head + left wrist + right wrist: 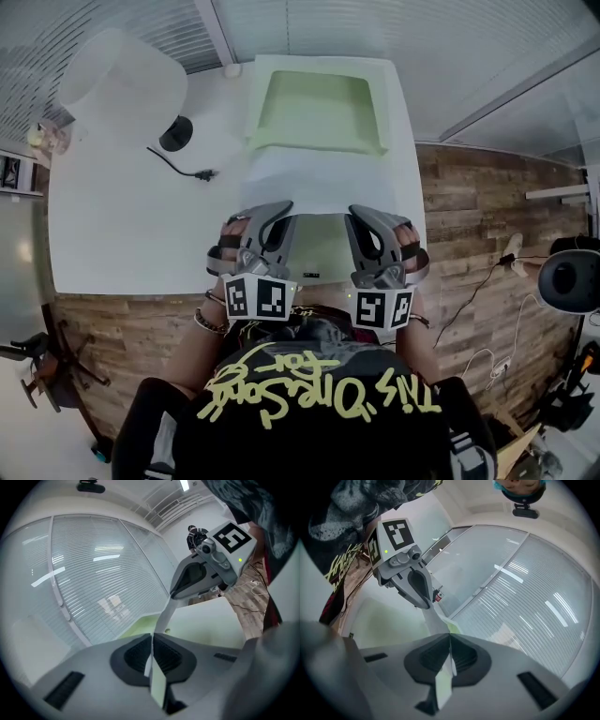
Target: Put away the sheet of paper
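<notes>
A white sheet of paper [314,180] is stretched between my two grippers over the white table [122,225], and its far edge reaches a pale green tray [319,111]. My left gripper [281,210] is shut on the sheet's near left corner. My right gripper [360,214] is shut on the near right corner. In the left gripper view the paper's edge [161,620] runs out from between the closed pads [136,654] towards the right gripper [176,594]. The right gripper view shows the same: the sheet [439,619] is pinched between its pads [464,657] and leads to the left gripper [424,604].
A pale green surface [319,251] lies on the table under the sheet, between my hands. A large white rounded object [122,80], a black round thing [176,133] and a black cable [183,169] are at the far left. Wooden floor [469,216] lies to the right.
</notes>
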